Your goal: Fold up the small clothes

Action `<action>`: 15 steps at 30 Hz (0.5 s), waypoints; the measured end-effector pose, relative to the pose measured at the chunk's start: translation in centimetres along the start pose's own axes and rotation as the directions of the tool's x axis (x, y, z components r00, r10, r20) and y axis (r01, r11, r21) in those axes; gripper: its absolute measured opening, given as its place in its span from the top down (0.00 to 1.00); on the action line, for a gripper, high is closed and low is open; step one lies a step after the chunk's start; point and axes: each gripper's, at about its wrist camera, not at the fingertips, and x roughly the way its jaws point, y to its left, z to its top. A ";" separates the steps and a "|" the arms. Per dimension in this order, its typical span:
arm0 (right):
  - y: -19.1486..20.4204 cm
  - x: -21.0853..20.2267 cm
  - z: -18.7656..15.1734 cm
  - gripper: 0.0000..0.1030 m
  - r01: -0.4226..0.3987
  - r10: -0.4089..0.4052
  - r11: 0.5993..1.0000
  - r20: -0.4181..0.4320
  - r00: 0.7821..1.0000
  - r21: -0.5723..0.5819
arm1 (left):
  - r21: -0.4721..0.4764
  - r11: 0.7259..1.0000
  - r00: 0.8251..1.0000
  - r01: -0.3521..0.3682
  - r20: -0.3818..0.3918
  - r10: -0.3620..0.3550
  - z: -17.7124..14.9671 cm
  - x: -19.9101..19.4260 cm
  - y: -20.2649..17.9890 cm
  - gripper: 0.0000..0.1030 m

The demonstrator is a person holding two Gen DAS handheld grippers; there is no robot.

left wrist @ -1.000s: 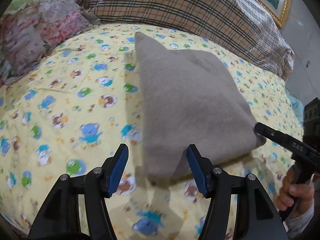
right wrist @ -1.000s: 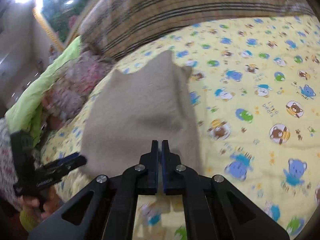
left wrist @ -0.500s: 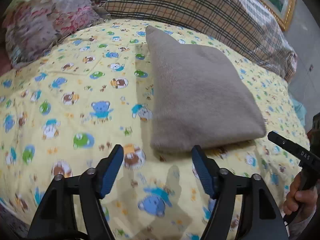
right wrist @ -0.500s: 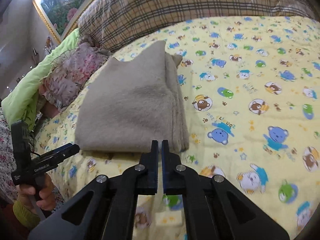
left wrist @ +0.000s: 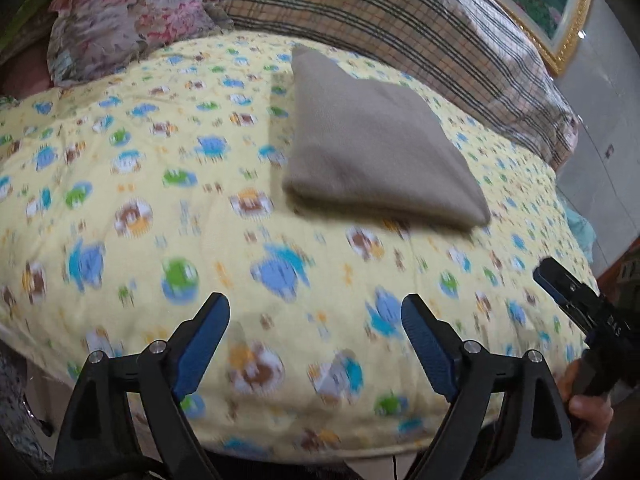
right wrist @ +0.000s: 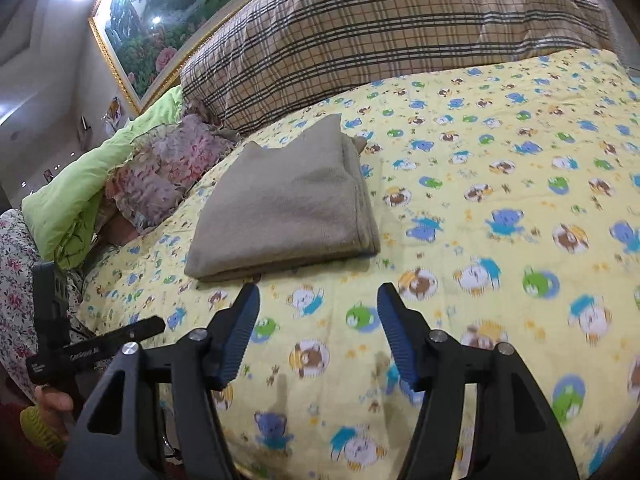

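1. Your left tongs (left wrist: 316, 344) are apart and opening wider, with nothing between them; under them is only the yellow quilt (left wrist: 132, 184) of the bed.
2. From the left tongs the folded brown cloth (left wrist: 376, 148) lies ahead and a little to the right, well apart from the blue pads (left wrist: 200, 344). It rests flat on the quilt, near the checked pillow (left wrist: 420, 40).
3. The long axis of the cloth runs away from you, from its thick near edge toward the pillow. In the left view this axis leans to the left at the far end.
4. Your right tongs (right wrist: 318, 328) are also apart and opening, and they hold nothing. In the left view the right tongs show at the right edge, beside the bed.
5. From the right tongs the cloth (right wrist: 288, 204) lies ahead and to the left. Its near folded edge is close above the left pad (right wrist: 236, 340) in that view, but not touching it.
6. I judge that the right hand is somewhat nearer to the cloth than the left, although the fisheye lens makes this uncertain.
7. The cloth looks already folded to a neat packet, so the coming move, if any, probably starts from the near edge, which faces both tongs.
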 end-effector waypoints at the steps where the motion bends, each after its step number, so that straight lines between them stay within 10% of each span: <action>1: 0.0 -0.1 -0.4 0.34 0.006 -0.006 1.000 -0.001 1.000 -0.001 | 0.011 1.000 1.000 0.010 0.000 -0.010 -0.5 -0.3 -0.3 0.14; 9: 0.0 -0.2 -2.6 0.28 0.032 -0.032 0.999 -0.035 0.999 0.014 | 0.048 0.993 0.991 0.112 0.072 -0.115 -1.5 -2.9 -1.4 0.11; 15: 1.0 -1.1 -2.0 0.21 0.046 -0.045 0.998 0.022 0.999 -0.036 | 0.103 0.993 0.996 0.050 0.072 -0.057 -1.5 -3.6 -2.4 0.01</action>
